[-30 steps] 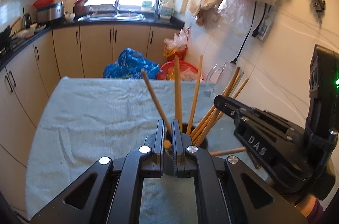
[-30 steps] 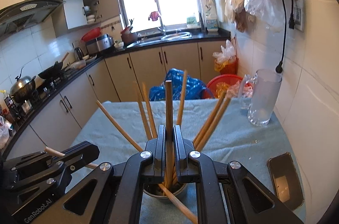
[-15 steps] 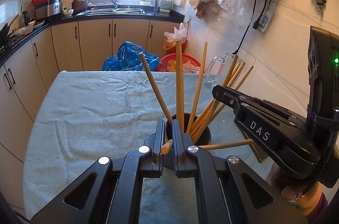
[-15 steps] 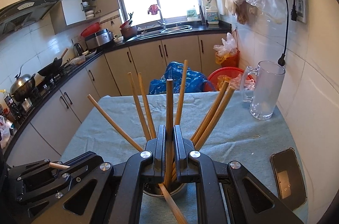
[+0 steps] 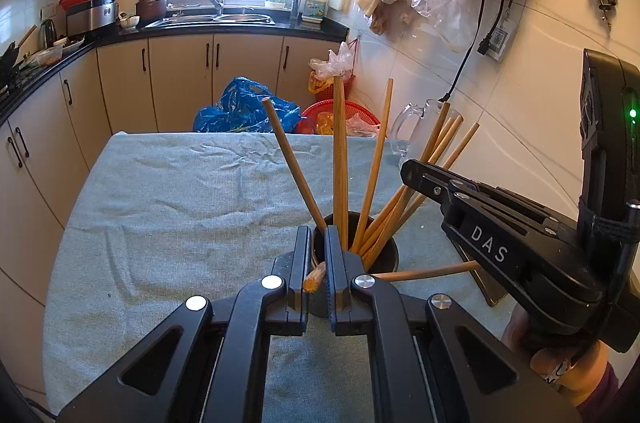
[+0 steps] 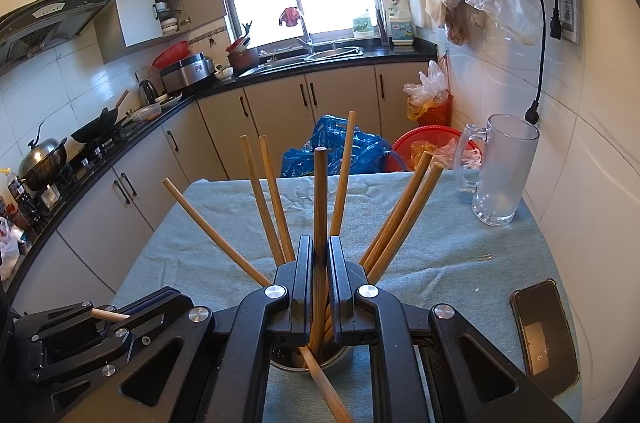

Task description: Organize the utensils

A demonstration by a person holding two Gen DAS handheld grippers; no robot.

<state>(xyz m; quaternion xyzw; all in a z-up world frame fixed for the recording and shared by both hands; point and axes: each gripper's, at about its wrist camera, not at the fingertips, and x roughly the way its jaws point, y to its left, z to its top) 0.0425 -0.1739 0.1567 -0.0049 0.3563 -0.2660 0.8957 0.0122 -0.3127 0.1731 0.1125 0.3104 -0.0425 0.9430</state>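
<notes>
Left wrist view: chopsticks fanned in a dark cup on the desk.
The left hand-held gripper pinches one chopstick tight; the right hand-held gripper clamps another chopstick.

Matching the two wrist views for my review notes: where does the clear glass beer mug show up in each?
Left wrist view: the clear glass beer mug stands right of centre, partly hidden behind the fanned wooden chopsticks.
Right wrist view: the mug stands in full view at the right, by the tiled wall.
Shared landmark: blue plastic bag.
</notes>
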